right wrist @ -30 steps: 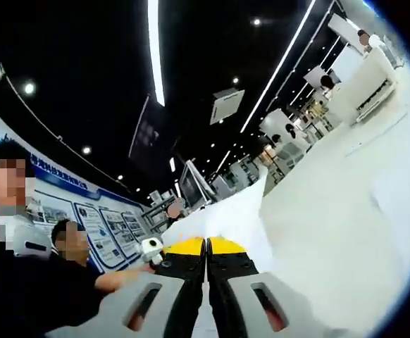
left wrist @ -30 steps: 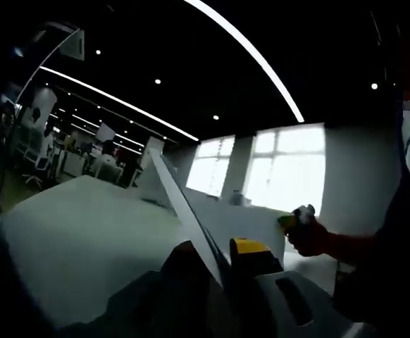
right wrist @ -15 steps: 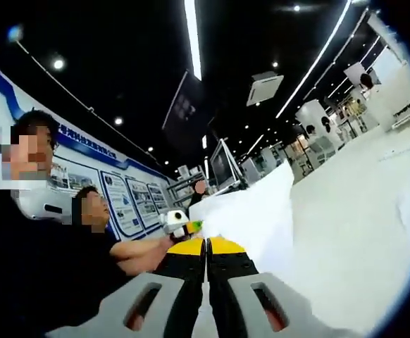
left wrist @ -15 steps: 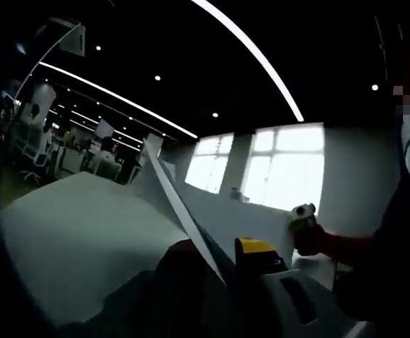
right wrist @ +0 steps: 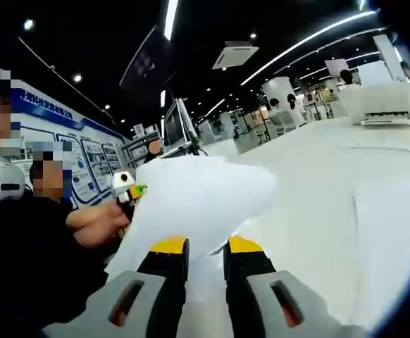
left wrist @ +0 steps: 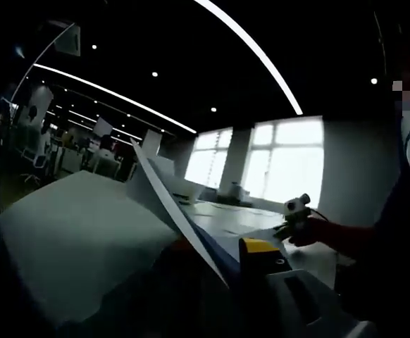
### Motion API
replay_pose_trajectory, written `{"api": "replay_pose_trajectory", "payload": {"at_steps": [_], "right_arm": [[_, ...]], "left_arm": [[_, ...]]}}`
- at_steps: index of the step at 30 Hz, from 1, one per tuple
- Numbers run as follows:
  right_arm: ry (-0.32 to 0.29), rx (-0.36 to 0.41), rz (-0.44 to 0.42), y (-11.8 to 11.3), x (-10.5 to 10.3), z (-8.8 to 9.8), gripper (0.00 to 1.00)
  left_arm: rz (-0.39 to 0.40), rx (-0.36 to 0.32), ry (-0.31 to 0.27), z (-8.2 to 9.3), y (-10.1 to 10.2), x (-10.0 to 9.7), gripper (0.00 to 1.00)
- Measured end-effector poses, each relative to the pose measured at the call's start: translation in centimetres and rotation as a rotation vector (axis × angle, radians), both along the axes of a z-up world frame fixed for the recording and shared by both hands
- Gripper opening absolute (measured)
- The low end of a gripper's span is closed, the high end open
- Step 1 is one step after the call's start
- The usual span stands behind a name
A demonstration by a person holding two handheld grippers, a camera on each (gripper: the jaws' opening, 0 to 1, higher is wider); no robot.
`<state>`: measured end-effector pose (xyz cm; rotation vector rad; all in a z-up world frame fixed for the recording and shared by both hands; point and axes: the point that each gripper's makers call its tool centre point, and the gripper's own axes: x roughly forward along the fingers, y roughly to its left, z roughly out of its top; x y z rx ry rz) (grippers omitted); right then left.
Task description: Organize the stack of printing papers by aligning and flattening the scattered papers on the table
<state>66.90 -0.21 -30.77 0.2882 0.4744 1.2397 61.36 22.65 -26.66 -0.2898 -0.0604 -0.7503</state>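
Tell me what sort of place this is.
Probably a large open-plan office or showroom: a dark ceiling with strip lights, wall display panels, big windows, and white tables holding paper.

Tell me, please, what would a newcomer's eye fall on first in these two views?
Probably the white paper arching up just beyond the right gripper, whose jaws stand apart beneath it. In the left gripper view, a sheet rises edge-on from the left gripper against bright windows, above the white table.
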Motion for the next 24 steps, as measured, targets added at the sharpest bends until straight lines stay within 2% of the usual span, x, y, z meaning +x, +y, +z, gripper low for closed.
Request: {"api": "replay_pose_trajectory", "payload": {"at_steps": [4,6,7,8,11,13,14,16,18,22,24], "right_arm": [[0.072,0.011,-0.044,-0.1,0.9,-0.9,0.16],[0.092,-0.019,-0.033,0.1,0.6,-1.6,0.10],[0.080,-0.043,-0.022,0.1,0.4,-1.8,0.03],[0.079,-0.029,-0.023,0.2,0.3,-1.5,0.01],[0.079,0.000,-0.002,0.3,-0.3,-0.7,0.00],[-0.089,0.004,0.036,0.5,-0.7,0.5,0.00],[-0.134,0.016,0.062,0.7,-1.1,1.0,0.00],[-0.289,0.040,0.130,1.0,-2.6,2.4,0.00],[-0.392,0.051,0.194,1.1,-3.9,3.2,0.00],[-0.495,0.161,0.301,1.0,-6.3,4.7,0.00],[-0.511,0.188,0.353,0.8,-7.3,4.8,0.00]], "left_arm": [[0.001,-0.003,-0.001,0.0,0.1,0.0,0.25],[0.000,-0.004,0.000,0.0,0.1,0.0,0.24],[0.000,-0.005,0.002,0.0,0.1,0.1,0.24],[-0.001,-0.005,0.003,0.0,0.1,0.1,0.24],[0.001,-0.005,0.006,-0.1,0.1,0.1,0.24],[0.003,-0.005,0.007,-0.1,0.1,0.2,0.24],[0.003,-0.004,0.007,-0.1,0.1,0.2,0.24],[0.003,-0.001,0.007,-0.2,0.1,0.2,0.24],[0.003,0.000,0.007,-0.2,0.1,0.2,0.24],[0.002,0.004,0.008,-0.3,0.0,0.2,0.24],[0.003,0.005,0.008,-0.3,0.0,0.2,0.24]]}}
